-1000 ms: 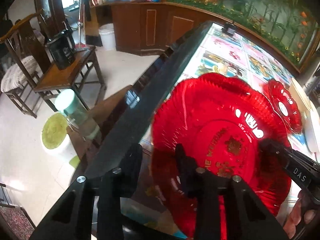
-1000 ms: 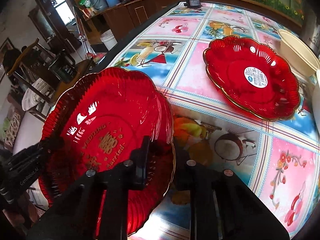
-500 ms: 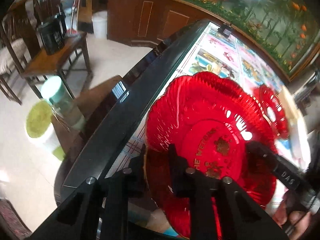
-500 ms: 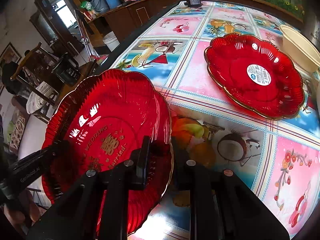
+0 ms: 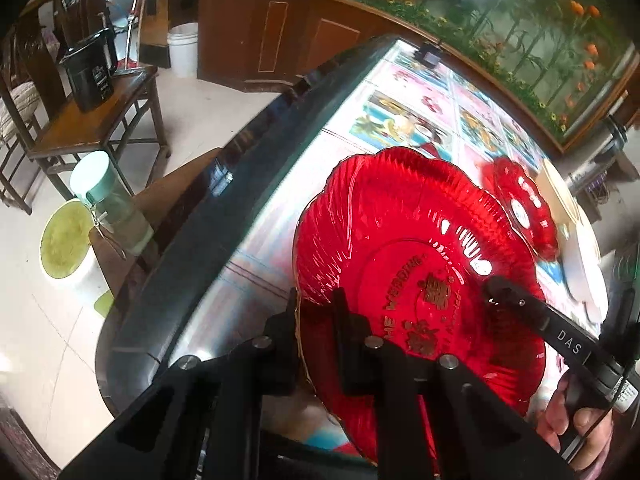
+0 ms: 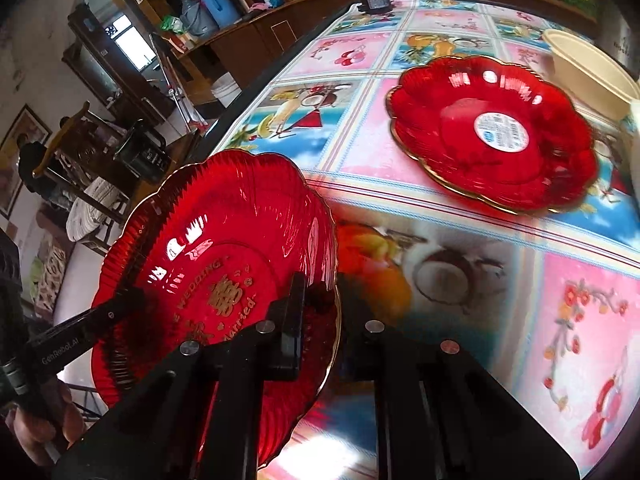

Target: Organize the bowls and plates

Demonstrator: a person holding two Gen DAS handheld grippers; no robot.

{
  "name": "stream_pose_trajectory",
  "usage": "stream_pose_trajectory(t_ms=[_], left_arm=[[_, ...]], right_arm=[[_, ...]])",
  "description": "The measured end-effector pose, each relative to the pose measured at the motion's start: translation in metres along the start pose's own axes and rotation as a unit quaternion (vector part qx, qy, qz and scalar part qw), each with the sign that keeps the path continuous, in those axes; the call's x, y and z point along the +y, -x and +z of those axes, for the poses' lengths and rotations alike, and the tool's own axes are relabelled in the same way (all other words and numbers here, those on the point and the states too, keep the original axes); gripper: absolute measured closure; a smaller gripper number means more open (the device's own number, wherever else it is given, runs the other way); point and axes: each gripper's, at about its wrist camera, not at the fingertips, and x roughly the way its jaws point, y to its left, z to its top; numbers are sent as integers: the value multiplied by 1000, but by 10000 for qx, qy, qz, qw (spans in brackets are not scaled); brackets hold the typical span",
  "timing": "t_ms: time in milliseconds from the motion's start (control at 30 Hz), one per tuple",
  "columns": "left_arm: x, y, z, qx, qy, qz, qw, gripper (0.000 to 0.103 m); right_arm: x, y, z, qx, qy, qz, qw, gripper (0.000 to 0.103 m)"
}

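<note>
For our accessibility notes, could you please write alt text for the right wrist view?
The right gripper pinches the rim of a red wedding plate, which the left gripper holds opposite. A second red plate rests on the fruit-print tablecloth.

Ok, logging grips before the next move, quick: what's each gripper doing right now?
Left gripper: closed on the rim of the red wedding plate.
Right gripper: closed on the same plate's opposite rim; plate lifted, tilted.
</note>
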Motion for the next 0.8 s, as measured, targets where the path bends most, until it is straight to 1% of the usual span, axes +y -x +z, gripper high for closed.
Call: stream_pose_trajectory(t_ms=[267,400,467,533,633,700,800], left_arm=[[-34,16,-21,-127,-455,-13,9989,91],[-43,10,-27,-73,-548,62,9985,90],[-45,5,-30,-75,-591,177,9981,88],[-48,3,-33,-151,-628,281,9975,85],[-53,2,-35,-310,-719,635,9949,80],[-52,-2,-33,-337,-732,754,9939,79],[-45,-6,-23,-342,-703,867,9932,76]], right_arm=[[-21,35,-19,-229,-77,-107,9996,91],[-34,33,-25,-163,-192,-141,9996,91],[-38,30,-27,-129,-221,-106,9996,90],[-38,31,-29,-248,-125,-123,9995,90],[-33,29,-27,-304,29,-178,9994,90],[-26,26,-24,-344,132,-272,9990,90],[-20,20,-21,-341,157,-287,9989,90]])
